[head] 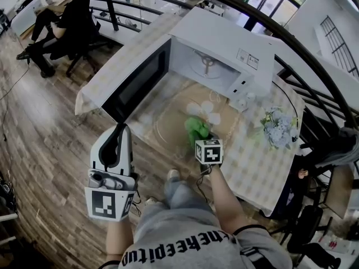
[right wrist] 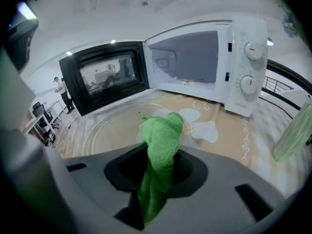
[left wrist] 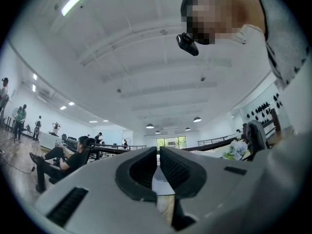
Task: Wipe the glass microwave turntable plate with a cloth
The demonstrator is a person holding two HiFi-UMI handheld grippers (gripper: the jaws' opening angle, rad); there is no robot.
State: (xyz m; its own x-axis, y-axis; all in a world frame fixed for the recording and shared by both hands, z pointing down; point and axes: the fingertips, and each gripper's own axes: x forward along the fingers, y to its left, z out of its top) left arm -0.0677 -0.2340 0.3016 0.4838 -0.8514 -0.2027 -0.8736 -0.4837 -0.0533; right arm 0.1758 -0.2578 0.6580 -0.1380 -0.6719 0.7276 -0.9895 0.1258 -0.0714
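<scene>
The glass turntable plate [head: 171, 119] lies flat on the checked tablecloth in front of the open microwave [head: 221, 55]; in the right gripper view the plate [right wrist: 105, 126] sits just past the jaws. My right gripper [head: 201, 137] is shut on a bunched green cloth [head: 196, 126], and the cloth [right wrist: 161, 140] hangs over the plate's near right part. Whether it touches the glass I cannot tell. My left gripper [head: 119, 129] is held off the table's near left edge, away from the plate. Its jaws [left wrist: 158, 152] stand together with nothing between them, pointing up into the room.
The microwave door [head: 137, 83] swings open to the left, next to the plate. A bunch of pale flowers [head: 279, 126] stands on the table at the right. A dark railing [head: 314, 60] curves behind. A person [head: 61, 21] sits at a desk far left.
</scene>
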